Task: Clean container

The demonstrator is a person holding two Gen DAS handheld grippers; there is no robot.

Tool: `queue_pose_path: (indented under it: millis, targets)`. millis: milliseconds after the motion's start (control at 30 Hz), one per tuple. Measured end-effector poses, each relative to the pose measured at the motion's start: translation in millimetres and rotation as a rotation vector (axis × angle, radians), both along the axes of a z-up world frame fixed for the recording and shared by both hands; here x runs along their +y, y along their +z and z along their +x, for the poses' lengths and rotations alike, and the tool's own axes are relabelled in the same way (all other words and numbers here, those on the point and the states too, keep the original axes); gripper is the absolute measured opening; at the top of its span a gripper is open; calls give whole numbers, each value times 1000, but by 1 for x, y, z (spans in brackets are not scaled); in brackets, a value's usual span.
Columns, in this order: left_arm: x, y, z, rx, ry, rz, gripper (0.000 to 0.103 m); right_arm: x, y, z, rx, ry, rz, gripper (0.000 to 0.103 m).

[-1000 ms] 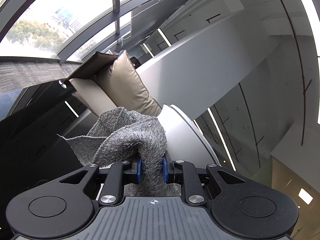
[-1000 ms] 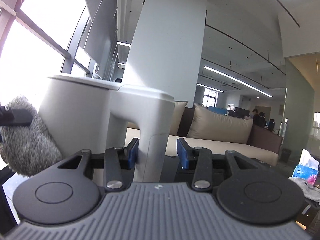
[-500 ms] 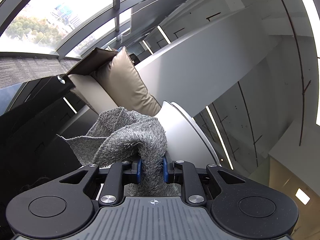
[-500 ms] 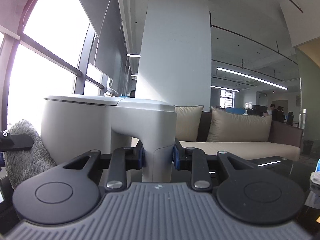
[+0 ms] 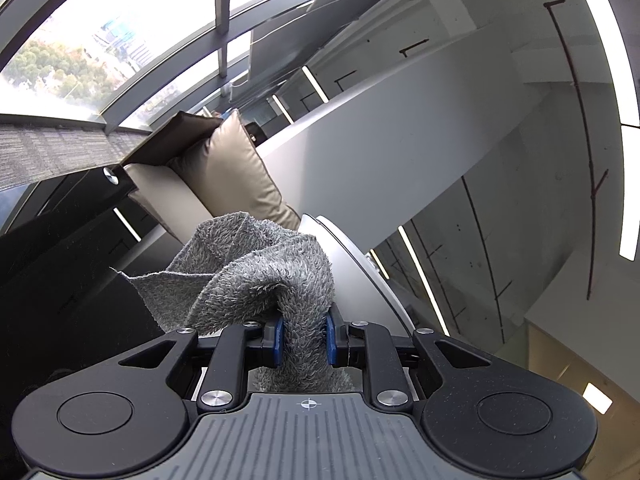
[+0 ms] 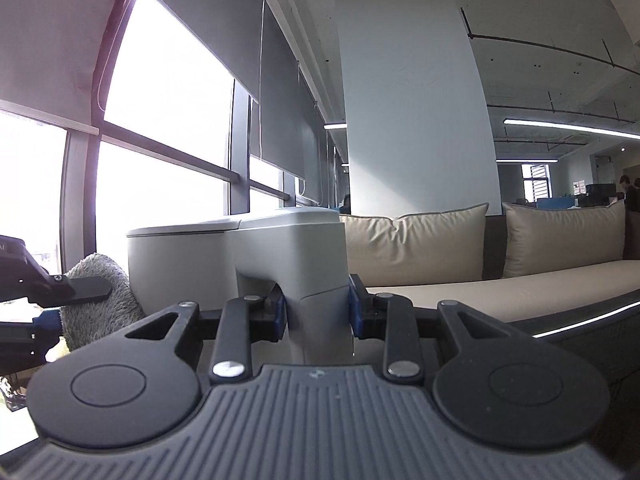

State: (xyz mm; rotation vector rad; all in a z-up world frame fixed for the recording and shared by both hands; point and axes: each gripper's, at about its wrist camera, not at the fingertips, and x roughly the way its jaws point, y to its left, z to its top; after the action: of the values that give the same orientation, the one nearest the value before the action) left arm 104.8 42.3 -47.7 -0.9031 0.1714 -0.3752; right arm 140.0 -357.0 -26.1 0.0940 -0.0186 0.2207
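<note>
A white lidded container (image 6: 192, 264) with a thick handle (image 6: 316, 280) fills the middle of the right wrist view. My right gripper (image 6: 316, 316) is shut on that handle, a blue pad pressing each side. In the left wrist view my left gripper (image 5: 304, 340) is shut on a fluffy grey cloth (image 5: 256, 276), bunched and pressed against the container's curved white wall (image 5: 352, 268). The right wrist view shows the same cloth (image 6: 98, 300) and the left gripper's fingers (image 6: 76, 286) against the container's left side.
A beige sofa (image 6: 500, 292) with cushions (image 6: 416, 248) stands behind the container. Large windows with roller blinds (image 6: 224, 52) are to the left, and a wide white pillar (image 6: 408, 100) rises behind. A dark tabletop (image 5: 68, 280) lies below. People are far off at the right.
My right gripper closed from open onto the container's handle and the view shifted as the container was tilted and lifted slightly. The left gripper kept the cloth against the container with little movement.
</note>
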Motion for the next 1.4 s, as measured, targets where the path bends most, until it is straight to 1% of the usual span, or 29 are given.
queue_pose_path:
  millis: [100,267,333,467,567,633,733,833,1033,1133,1200,1267,1400]
  targets:
    - [3,1,0,-5,9,-5,18,-2,2,2,6,46,25,33]
    - [10,1,-2,-9,28,-20,18,0,7,-3,6,126,36,33]
    - [11,1,-2,-7,31,-26,18,4,9,-6,5,136,29,33]
    - [9,1,-1,1,31,-24,18,10,11,-4,31,74,39,34]
    - [8,1,-1,4,32,-16,18,19,14,-8,59,3,19,33]
    - [8,2,0,4,34,-17,18,26,14,-12,72,-61,-9,34]
    - [7,2,-1,7,38,-18,18,44,11,-20,91,-172,-81,34]
    - [7,2,-1,8,39,-18,18,54,2,-24,98,-224,-124,34]
    - [7,1,3,14,24,-24,19,59,-17,-20,176,-259,-140,34]
    - [5,-1,6,26,14,-20,19,58,-24,-19,166,-290,-150,31]
    - [4,-3,7,43,11,-15,19,57,-28,-13,180,-317,-156,28]
    - [3,-6,10,55,5,-17,19,52,-31,-2,214,-315,-142,26]
    - [-1,-12,13,83,-13,-19,19,41,-34,13,235,-301,-123,25]
